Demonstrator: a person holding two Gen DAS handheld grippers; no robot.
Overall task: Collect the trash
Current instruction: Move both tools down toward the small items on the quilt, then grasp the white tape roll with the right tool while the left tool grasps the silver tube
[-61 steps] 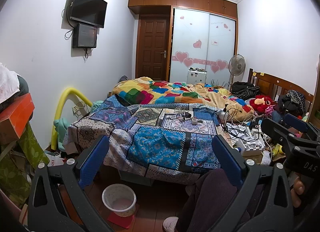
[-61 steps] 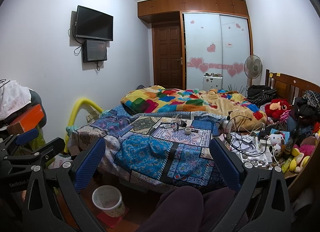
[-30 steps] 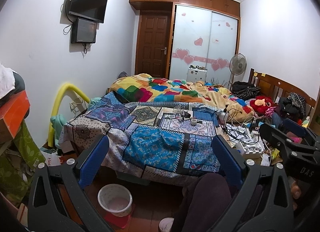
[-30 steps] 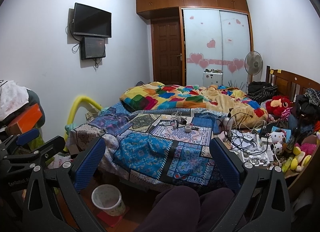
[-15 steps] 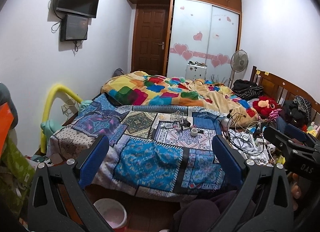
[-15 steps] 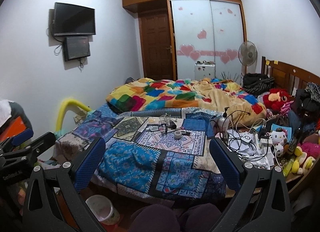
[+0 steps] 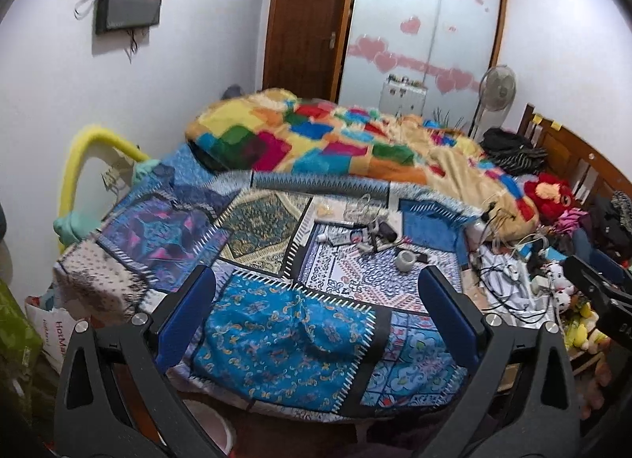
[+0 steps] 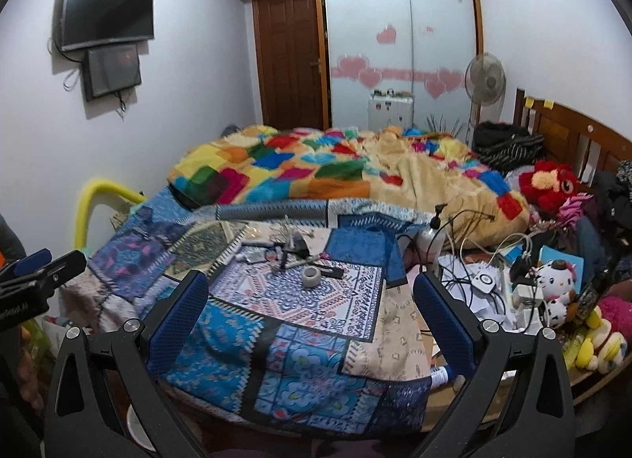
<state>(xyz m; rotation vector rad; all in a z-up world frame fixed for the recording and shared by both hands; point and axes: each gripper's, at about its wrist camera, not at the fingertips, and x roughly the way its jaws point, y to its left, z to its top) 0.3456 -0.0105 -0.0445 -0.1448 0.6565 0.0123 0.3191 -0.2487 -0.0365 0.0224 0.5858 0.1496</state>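
Note:
A small heap of litter (image 7: 361, 230) lies mid-bed on the patchwork quilt (image 7: 276, 323): wrappers, a tube, dark bits and a grey tape roll (image 7: 405, 260). The right wrist view shows the same heap (image 8: 290, 250) and roll (image 8: 312, 277). My left gripper (image 7: 316, 315) is open and empty, over the bed's near edge. My right gripper (image 8: 312, 313) is open and empty, just short of the roll. A pale waste bin (image 7: 211, 432) peeks out on the floor below the left gripper.
A colourful duvet (image 8: 316, 169) covers the far half of the bed. Cables, chargers and papers (image 8: 489, 284) crowd the right side, with plush toys (image 8: 553, 181) by the wooden headboard (image 8: 572, 138). A yellow foam tube (image 7: 79, 165) stands at the left wall.
Both grippers have moved forward and tilted down towards the bed. The litter heap looks larger and nearer. The waste bin has slid almost out of view below.

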